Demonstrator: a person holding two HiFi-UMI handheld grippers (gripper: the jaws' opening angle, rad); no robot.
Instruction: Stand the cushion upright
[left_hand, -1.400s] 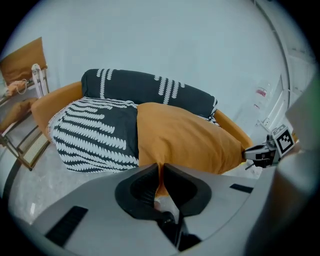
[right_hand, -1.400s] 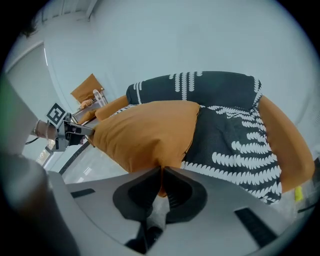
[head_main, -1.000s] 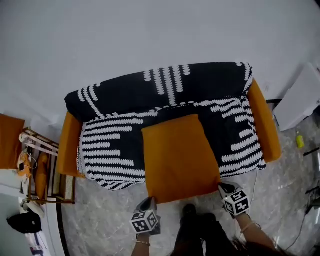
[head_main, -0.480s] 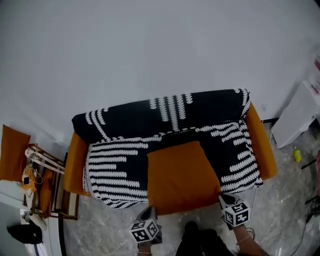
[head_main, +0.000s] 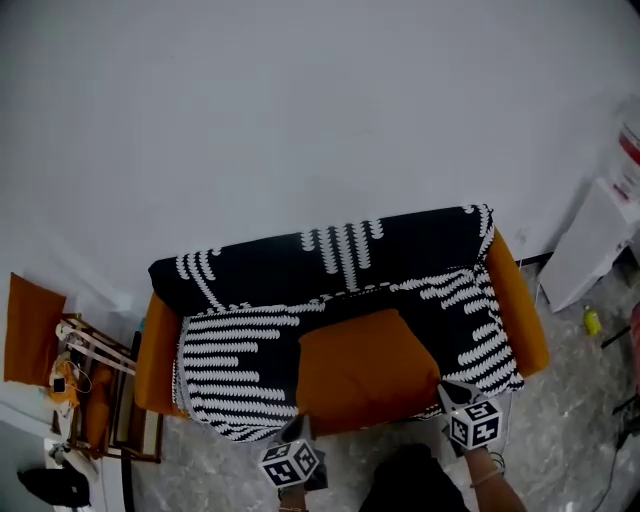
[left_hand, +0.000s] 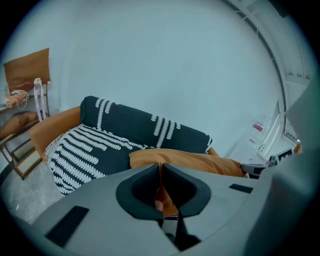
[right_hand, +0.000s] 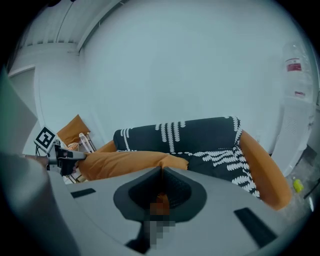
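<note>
- The orange cushion (head_main: 365, 368) is over the middle of the sofa (head_main: 527, 300) seat. Its far edge points toward the sofa's backrest and its near edge is held up at the seat's front.
- The left gripper (head_main: 298, 430) is at the sofa's front edge, with its jaws clenched on the cushion's near left corner. Orange fabric shows pinched between them.
- The right gripper (head_main: 448, 390) is also at the sofa's front edge. Its jaws are pressed together on the near right corner, with orange fabric in the slit.
- A black-and-white throw (head_main: 230, 350) covers the sofa's back and seat, leaving both orange arms bare.
- A wooden rack (head_main: 105, 400) stands beside the sofa's arm on the left gripper's side.
</note>
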